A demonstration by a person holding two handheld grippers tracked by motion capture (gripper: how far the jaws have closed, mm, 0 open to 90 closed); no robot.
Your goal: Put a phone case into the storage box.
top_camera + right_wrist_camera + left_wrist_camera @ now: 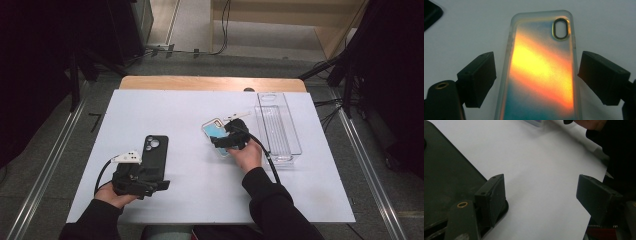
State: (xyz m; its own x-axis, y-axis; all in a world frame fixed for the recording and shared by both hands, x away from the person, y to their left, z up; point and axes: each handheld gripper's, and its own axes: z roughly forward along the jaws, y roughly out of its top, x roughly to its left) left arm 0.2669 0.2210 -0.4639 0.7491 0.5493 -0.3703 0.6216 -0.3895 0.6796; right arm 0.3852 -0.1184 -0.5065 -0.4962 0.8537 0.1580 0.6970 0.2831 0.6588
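On the white table (200,195), a person works with a gripper in each hand. The right gripper (231,136) sits low over an iridescent case (214,131) that lies flat near the middle of the table, just left of a clear tray (296,145). Seen along its own jaws, the right gripper (536,75) straddles the case (541,72): one black pad stands off each long edge, with a sliver of table showing between pad and case on both sides. So the jaws are spread a little wider than the case and not pressing on it; nothing is gripped. The case shines orange and yellow across its middle, teal toward the near end, and its oval camera hole points away from the gripper.

The left gripper (137,181) rests near the front left of the table, at the near end of a black case (156,152) that lies flat with its camera cutout at the far end. In its own view the left gripper (541,195) has its jaws wide apart with bare table between them. The black case (446,175) lies to the outside of one jaw, which sits right at its corner; whether they touch I cannot tell. This gripper too is released, holding nothing.
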